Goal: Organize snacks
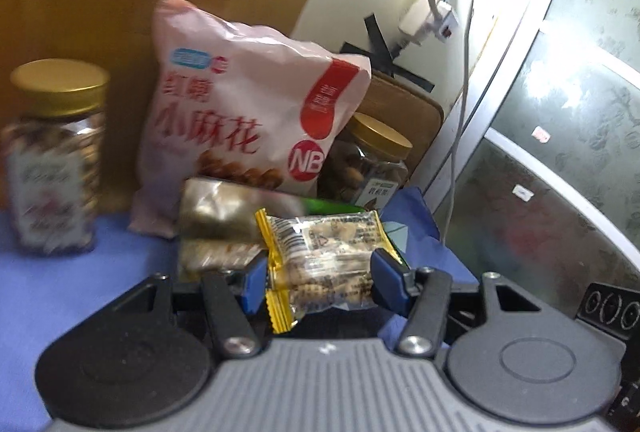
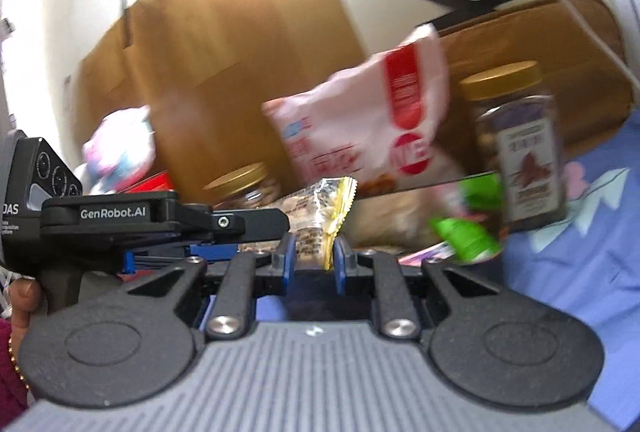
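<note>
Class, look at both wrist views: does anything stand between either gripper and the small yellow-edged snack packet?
Nothing visible does. The yellow-edged snack packet sits directly between the left gripper pads, and the right gripper pinches its end; no other snack intervenes.

Two close wrist views, shared snack packet (image 1: 328, 264)

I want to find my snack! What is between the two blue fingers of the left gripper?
A small snack packet with yellow crimped edges sits between the left gripper fingers, as the left wrist view shows. The pink snack bag stands behind it.
</note>
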Available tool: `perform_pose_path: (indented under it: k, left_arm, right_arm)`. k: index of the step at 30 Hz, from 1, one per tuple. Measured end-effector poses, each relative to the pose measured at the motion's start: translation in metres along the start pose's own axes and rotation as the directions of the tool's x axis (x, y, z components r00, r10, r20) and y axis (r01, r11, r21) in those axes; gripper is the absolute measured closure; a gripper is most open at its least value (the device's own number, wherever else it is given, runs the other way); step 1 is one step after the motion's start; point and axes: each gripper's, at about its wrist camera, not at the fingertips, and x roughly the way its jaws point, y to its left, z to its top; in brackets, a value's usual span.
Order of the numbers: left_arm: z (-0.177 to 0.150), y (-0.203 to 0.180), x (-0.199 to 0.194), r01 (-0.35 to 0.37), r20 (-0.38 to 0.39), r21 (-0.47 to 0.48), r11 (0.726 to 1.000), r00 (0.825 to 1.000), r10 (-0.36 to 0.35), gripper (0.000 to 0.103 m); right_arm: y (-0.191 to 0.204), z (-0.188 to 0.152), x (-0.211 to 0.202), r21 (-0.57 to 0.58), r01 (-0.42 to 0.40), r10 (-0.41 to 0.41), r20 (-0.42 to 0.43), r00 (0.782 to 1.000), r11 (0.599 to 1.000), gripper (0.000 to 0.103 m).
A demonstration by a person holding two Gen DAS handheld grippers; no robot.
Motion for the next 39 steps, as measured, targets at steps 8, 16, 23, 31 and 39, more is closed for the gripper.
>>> perform_pose_path:
  k: [8, 16, 23, 31, 39]
  left_arm:
    - [0.01, 0.002, 0.065, -0.106, -0.06, 0.033, 0.994, 0.992, 0.107, 0.045]
    - [-0.003, -0.005, 0.05, -0.097, -0.06, 0.041, 0.994, 0.993, 0.1, 0.044]
    - [-0.022, -0.006, -0.024, -0.094, -0.012, 0.012, 0.995, 0.995, 0.095, 0.039]
    - [-0.081, 0.033, -0.094, -0.187, -0.072, -0.115, 0.976, 0.981, 0.18, 0.039]
    - [-0.125, 0.05, -0.132, -0.203, -0.111, -0.219, 0.954, 0.977, 0.183, 0.039]
  right_arm:
    - [-0.035, 0.002, 0.019, -0.026, 0.154, -0.152, 0.086, 0.985, 0.988, 0.05]
    - [-0.042, -0.003, 0.004, -0.032, 0.192, -0.187, 0.121, 0.975, 0.981, 0.05]
    - [-0.027, -0.007, -0.009, -0.062, 0.204, -0.192, 0.159, 0.968, 0.977, 0.05]
    - [0.005, -0.023, -0.028, -0.035, -0.051, 0.049, -0.048, 0.998, 0.998, 0.048]
    - [0.05, -0.072, -0.037, -0.063, -0.216, 0.182, -0.341, 0.922, 0.974, 0.048]
